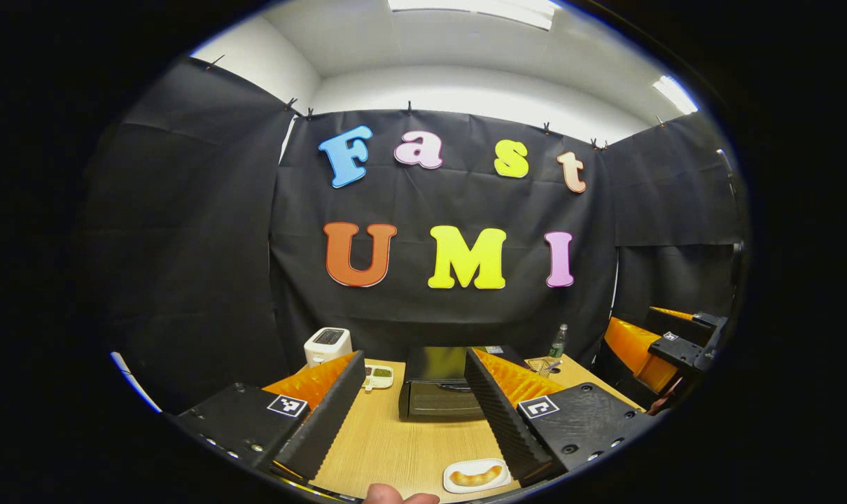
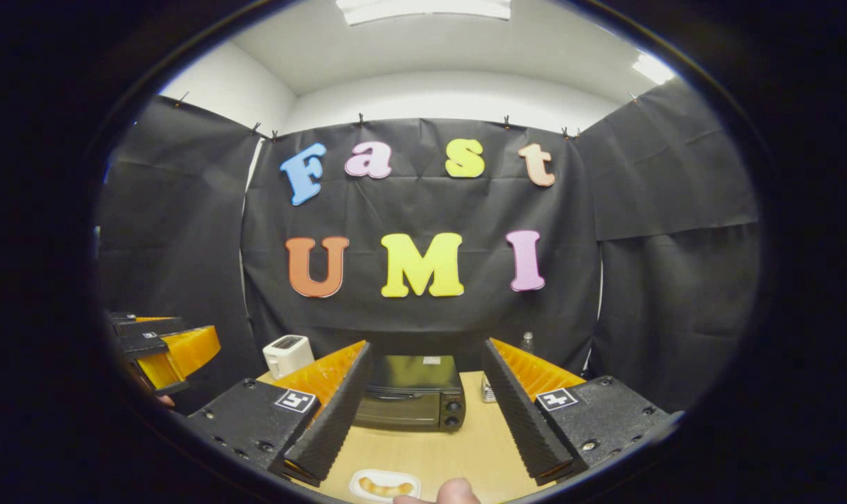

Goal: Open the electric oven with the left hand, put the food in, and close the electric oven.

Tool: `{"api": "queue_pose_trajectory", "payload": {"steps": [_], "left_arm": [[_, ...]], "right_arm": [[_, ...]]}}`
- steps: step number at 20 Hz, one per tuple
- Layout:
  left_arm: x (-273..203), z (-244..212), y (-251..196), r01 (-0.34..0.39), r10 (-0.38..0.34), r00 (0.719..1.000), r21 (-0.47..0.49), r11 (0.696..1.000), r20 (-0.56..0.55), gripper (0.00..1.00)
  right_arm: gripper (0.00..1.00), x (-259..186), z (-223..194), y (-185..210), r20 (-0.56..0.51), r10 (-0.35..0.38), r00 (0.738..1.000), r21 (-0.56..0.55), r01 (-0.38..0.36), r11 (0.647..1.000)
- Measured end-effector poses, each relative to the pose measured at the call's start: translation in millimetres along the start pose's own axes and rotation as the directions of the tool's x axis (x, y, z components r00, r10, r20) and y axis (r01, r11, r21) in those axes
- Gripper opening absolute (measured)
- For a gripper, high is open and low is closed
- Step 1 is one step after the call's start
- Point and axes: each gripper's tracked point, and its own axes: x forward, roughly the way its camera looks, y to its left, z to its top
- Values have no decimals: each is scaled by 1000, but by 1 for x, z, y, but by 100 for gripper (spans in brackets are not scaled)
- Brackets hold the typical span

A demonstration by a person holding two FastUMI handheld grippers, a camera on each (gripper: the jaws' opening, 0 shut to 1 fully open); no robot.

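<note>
The left tongs (image 1: 413, 413) are hanging above the tabletop (image 1: 402, 448) with their fingers spread wide, pinching nothing. Between them, farther back, the oven (image 1: 437, 392) is sitting with its door shut. A fingertip (image 1: 388, 495) is showing at the bottom edge of the left gripper view. Just beside the near end of the right-hand finger, the food (image 1: 476, 477), a pale golden roll, is lying on a small white dish (image 1: 465, 467). A white toaster (image 1: 327, 346) is standing at the far left of the tabletop, with a small tray (image 1: 379, 376) in front of it and a bottle (image 1: 557, 343) at the far right. The other tongs are showing at the right edge of this view.

The right tongs (image 2: 423, 413) are likewise spread apart and empty above the tabletop (image 2: 458, 441). The oven (image 2: 413, 392) is sitting between their fingers, door closed, two knobs (image 2: 453, 413) at its right side. The food (image 2: 385, 488) on its dish (image 2: 360, 477) is lying near the bottom edge, between the fingers. The toaster (image 2: 287, 353) is standing to the left, and the left tongs are showing at the left edge.
</note>
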Motion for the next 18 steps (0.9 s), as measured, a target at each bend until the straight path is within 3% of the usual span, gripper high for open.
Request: {"api": "queue_pose_trajectory", "payload": {"steps": [18], "left_arm": [[1,-2,-15,-4,4,1000,3,1000,-17,94]], "right_arm": [[96,3,1,-14,-5,9,1000,8,-9,1000]]}}
